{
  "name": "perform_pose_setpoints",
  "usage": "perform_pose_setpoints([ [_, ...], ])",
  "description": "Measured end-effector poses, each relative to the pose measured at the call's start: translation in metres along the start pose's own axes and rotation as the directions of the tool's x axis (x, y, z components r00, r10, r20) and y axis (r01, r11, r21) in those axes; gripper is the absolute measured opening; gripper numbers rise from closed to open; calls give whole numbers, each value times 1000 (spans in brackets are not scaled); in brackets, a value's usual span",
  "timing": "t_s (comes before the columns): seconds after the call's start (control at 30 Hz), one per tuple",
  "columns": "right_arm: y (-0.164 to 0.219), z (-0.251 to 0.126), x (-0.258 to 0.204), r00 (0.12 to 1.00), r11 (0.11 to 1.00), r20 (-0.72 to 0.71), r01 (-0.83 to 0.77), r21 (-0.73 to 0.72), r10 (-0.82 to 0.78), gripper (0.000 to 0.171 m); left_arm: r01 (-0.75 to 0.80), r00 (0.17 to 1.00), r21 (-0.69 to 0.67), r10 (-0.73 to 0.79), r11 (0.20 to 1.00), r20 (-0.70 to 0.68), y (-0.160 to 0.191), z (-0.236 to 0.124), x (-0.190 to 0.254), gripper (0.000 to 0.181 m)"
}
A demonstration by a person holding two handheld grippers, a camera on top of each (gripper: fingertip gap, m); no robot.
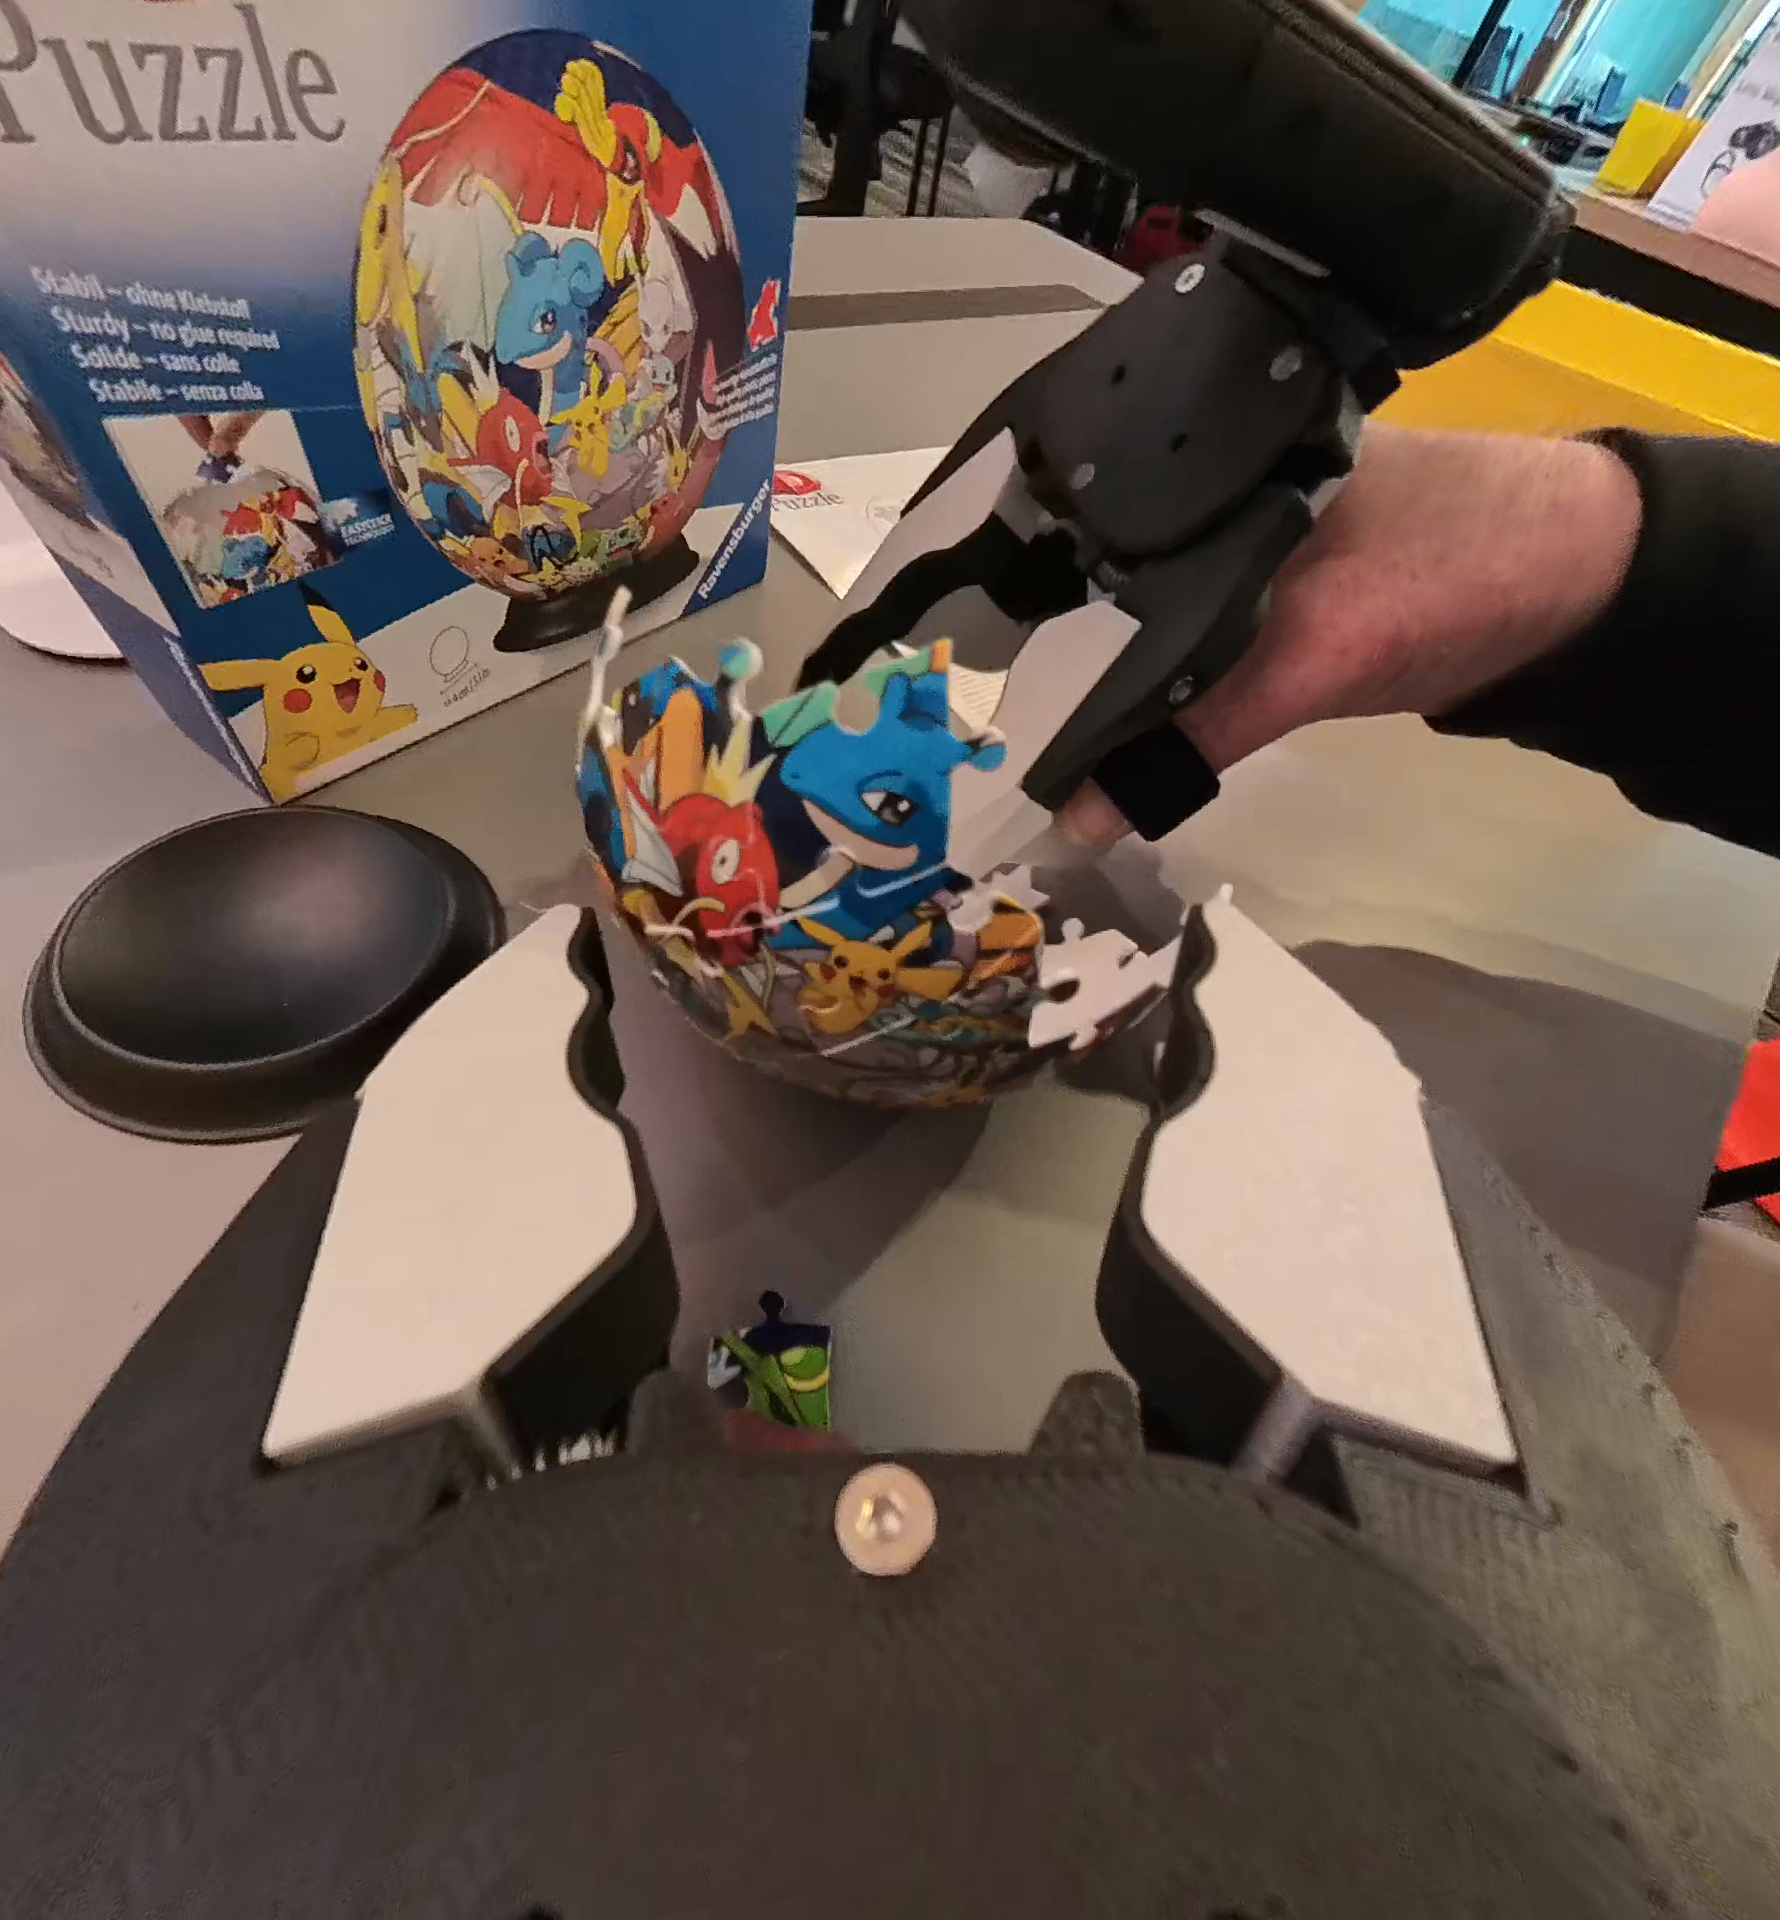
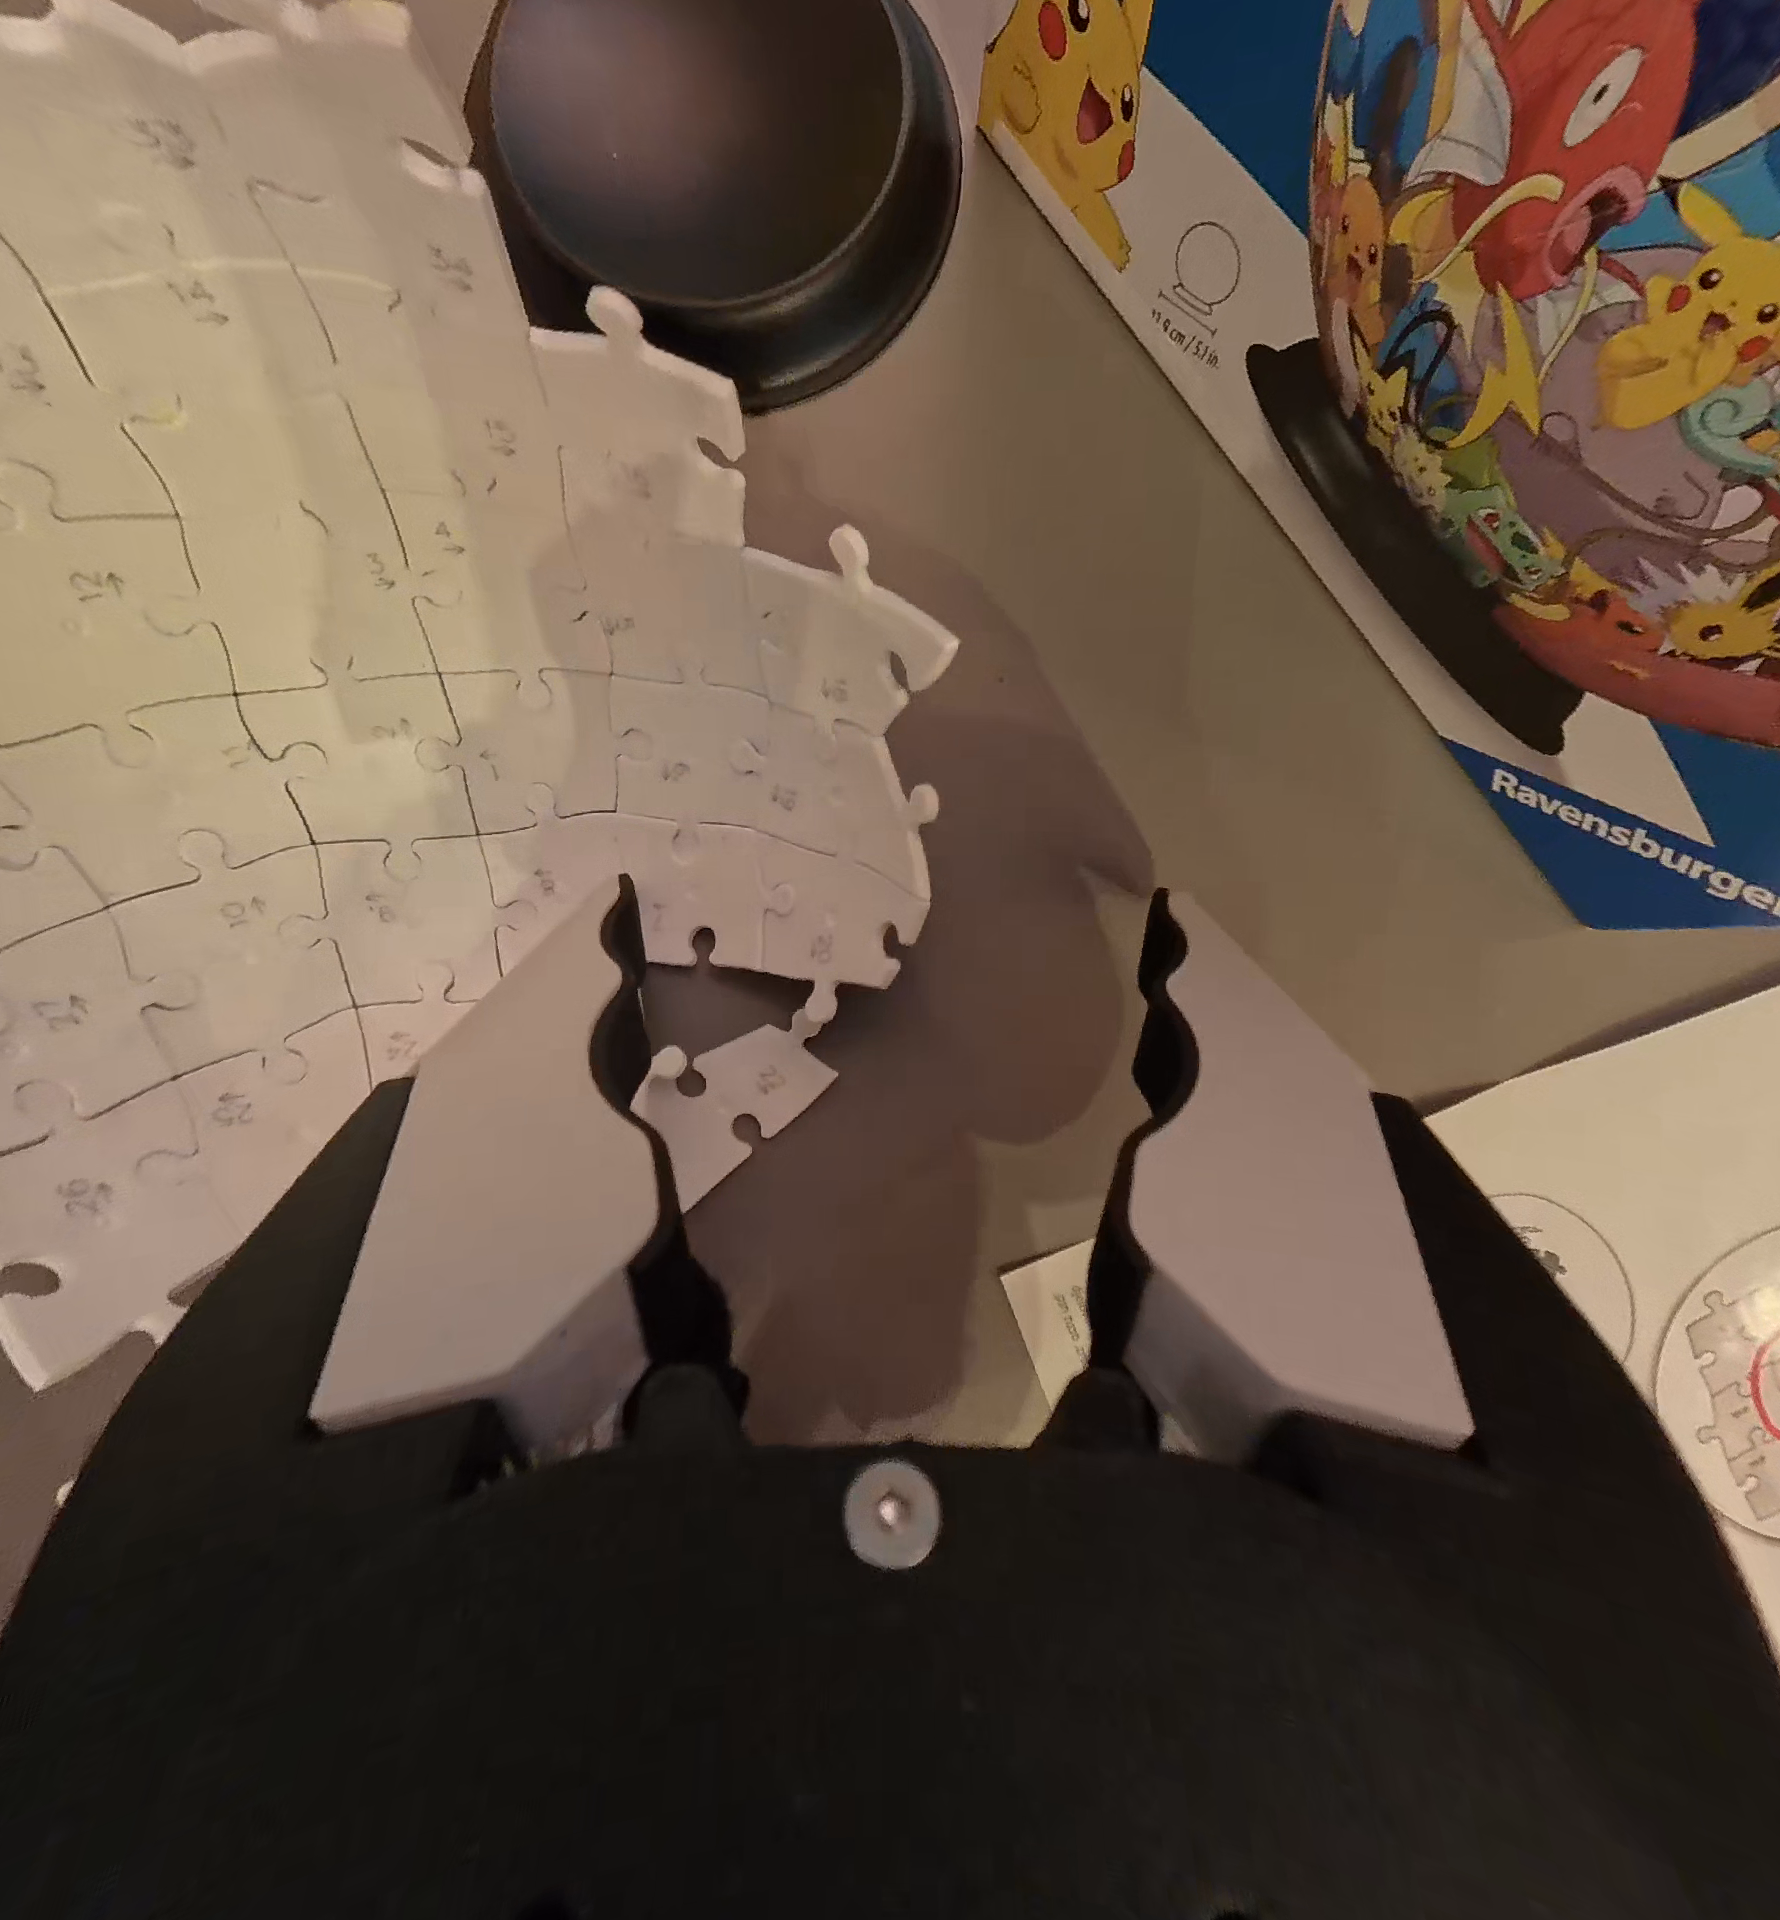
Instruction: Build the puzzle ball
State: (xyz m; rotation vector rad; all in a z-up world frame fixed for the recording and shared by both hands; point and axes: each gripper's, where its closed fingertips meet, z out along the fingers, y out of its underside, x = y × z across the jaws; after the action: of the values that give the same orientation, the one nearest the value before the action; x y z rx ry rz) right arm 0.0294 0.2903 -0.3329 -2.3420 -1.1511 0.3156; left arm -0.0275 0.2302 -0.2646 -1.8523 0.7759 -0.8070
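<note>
blue puzzle box (image 1: 366, 343) upright | instruction sheet (image 2: 1634, 1299) flat | grey table (image 1: 86, 1247)

A grey table (image 1: 1385, 831) carries everything. Just ahead of the left gripper (image 1: 886, 935), the half-built puzzle ball (image 1: 813, 914) rests on it like a bowl. To that gripper's left sits a round black stand (image 1: 252, 966); beyond stands the blue puzzle box (image 1: 242, 416). A white instruction sheet (image 2: 1644, 1299) lies right of the right gripper (image 2: 891, 914). One loose colourful piece (image 1: 777, 1361) lies between the left gripper's fingers.
</note>
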Motion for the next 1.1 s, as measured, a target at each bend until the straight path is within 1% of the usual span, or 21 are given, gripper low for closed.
perform_pose_setpoints([
  [0.23,1,1,-2,1000,999,24,-20,36,19,94,56,998,15,-56,998,-3,-2,4,-7,84],
  [0.4,1,1,-2,999,999,29,-16,44,15,95,39,999,19,-39,999,-2,-4,4,-7,83],
  [0.5,2,0,-2,999,999,34,-13,49,12,97,54,999,20,-54,998,-3,-4,4,-8,82],
  [0.57,2,-1,-3,999,998,43,-18,57,16,97,61,998,28,-61,998,-1,-4,4,-9,78],
  [0.77,9,-15,2,998,996,50,-41,77,37,97,70,998,35,-70,997,3,-5,3,-11,76],
  [0.87,14,-27,5,998,996,35,-48,81,46,97,62,998,36,-63,997,9,-6,4,-10,74],
  [0.97,28,-37,13,999,998,-5,-35,49,36,95,43,999,34,-44,998,14,-6,4,-9,74],
  [1.1,46,-36,20,998,1000,-67,7,-16,-8,94,39,999,35,-39,999,15,-6,5,-8,74],
])
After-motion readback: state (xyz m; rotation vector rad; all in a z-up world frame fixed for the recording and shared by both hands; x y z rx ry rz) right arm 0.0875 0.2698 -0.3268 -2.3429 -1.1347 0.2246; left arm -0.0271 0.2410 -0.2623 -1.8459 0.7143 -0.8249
